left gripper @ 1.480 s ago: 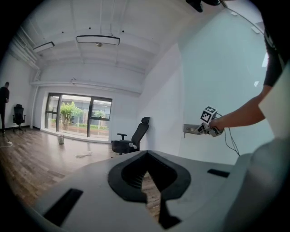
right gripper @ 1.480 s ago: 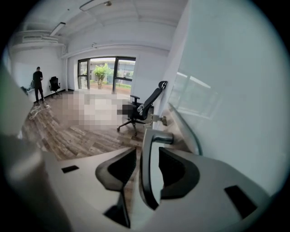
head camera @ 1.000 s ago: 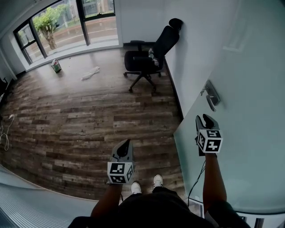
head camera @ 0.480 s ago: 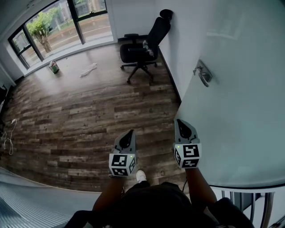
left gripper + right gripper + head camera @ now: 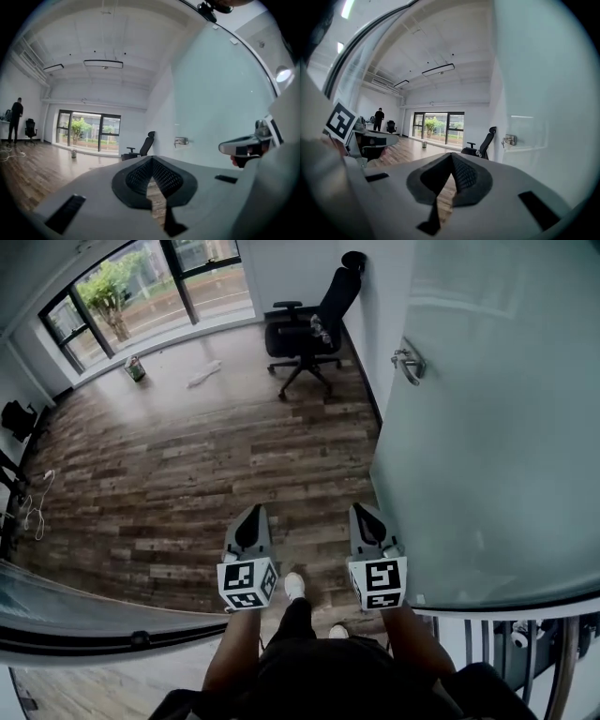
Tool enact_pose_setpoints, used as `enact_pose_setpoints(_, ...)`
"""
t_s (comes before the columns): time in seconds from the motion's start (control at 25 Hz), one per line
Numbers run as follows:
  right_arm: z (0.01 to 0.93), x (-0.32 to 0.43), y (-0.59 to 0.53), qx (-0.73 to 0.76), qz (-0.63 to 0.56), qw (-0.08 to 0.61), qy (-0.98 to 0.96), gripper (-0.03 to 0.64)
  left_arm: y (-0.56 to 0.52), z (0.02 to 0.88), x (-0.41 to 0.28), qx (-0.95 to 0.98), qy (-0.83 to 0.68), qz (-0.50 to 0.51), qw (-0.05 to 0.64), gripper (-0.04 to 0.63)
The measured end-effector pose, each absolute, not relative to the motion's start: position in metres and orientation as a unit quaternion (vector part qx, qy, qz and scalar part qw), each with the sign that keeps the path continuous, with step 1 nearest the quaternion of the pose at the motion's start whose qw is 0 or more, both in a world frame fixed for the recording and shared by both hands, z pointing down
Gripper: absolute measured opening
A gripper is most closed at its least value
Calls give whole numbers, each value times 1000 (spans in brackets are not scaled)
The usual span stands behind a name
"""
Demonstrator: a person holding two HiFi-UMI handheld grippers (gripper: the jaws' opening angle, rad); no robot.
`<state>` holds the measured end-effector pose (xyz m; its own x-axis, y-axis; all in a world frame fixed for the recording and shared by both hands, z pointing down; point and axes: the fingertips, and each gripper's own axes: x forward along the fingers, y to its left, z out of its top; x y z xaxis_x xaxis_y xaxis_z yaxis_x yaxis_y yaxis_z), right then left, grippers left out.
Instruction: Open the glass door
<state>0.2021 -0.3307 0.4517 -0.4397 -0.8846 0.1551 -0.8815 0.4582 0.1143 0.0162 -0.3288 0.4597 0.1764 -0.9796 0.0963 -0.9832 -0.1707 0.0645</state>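
Made out just one container, a small green-and-white pot (image 5: pixel 136 368) on the wooden floor (image 5: pixel 187 474) below the window (image 5: pixel 141 287), too small to show any contents. Found the glass door (image 5: pixel 487 427) filling the right of the head view: frosted, upright, long axis vertical, one vertical edge turned toward the room. Noted its metal handle (image 5: pixel 409 364) close to that edge, jutting from the pane on the side of the black office chair (image 5: pixel 309 329) by the wall. Saw the left gripper (image 5: pixel 255 514) and the right gripper (image 5: pixel 362 512) side by side low in the view, pointing roughly level over the floor, well apart from the handle. Read both pairs of jaws as clenched, pads together, nothing between them. Placed the right gripper near the pane, not touching it.
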Motion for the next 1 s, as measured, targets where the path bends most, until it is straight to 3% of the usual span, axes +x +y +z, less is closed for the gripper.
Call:
enact_pose_setpoints(0.56,455,213,-191,498,-4,78,-864,14,-169,446,47,756,-653,37,29,3)
enact_pose_setpoints(1.0,466,179,-57,508,-7,83,-858,14,-30,469,16,772,-632,37,49,3)
